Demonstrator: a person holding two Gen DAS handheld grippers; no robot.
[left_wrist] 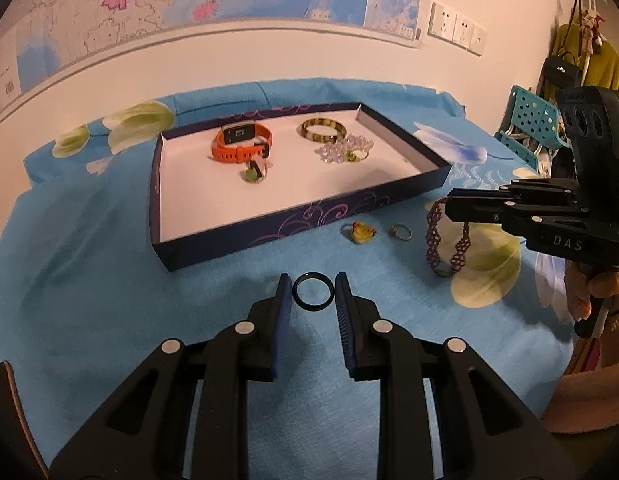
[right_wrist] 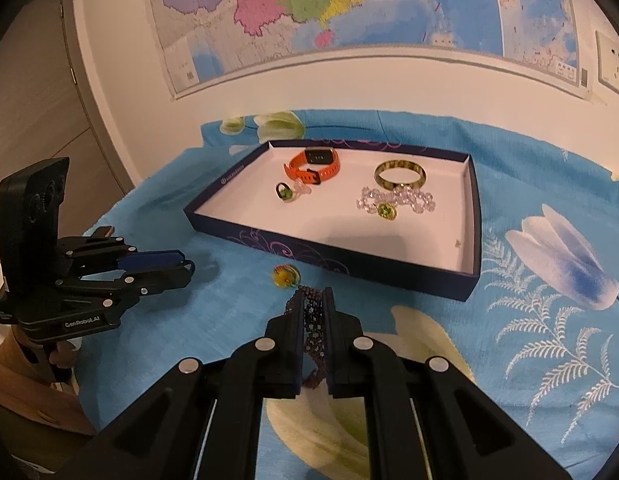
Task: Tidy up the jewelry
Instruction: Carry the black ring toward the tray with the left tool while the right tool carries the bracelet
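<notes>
- The left gripper (left_wrist: 312, 292) sits low over the blue flower-printed cloth (left_wrist: 109, 300), its blue-padded fingers (left_wrist: 283, 304) closed on a thin black ring (left_wrist: 312, 292); the pads touch the ring's two sides, though whether it rests on the cloth is hard to tell.
- The right gripper (right_wrist: 312, 308) has its fingers nearly together, clamped on a dark purple beaded bracelet (right_wrist: 312, 320); in the left wrist view the bracelet (left_wrist: 445, 240) hangs from the tips in a loop, its lower end near or on the cloth.
- A shallow dark blue cardboard tray with a white floor (left_wrist: 165, 240) lies beyond both grippers.
- Inside it, at the left, are an orange-strapped smartwatch (left_wrist: 241, 142) and a small green-stoned ring (left_wrist: 253, 172) just in front of it.
- At the right are a mottled olive bangle (left_wrist: 323, 130) and a clear crystal bead bracelet (left_wrist: 343, 148), touching each other.
- On the cloth before the tray's near wall lie a yellow-and-orange glass ring (left_wrist: 359, 233) and a small silver ring (left_wrist: 400, 232), side by side, apart.
- A colourful wall map (right_wrist: 349, 8) hangs behind.
</notes>
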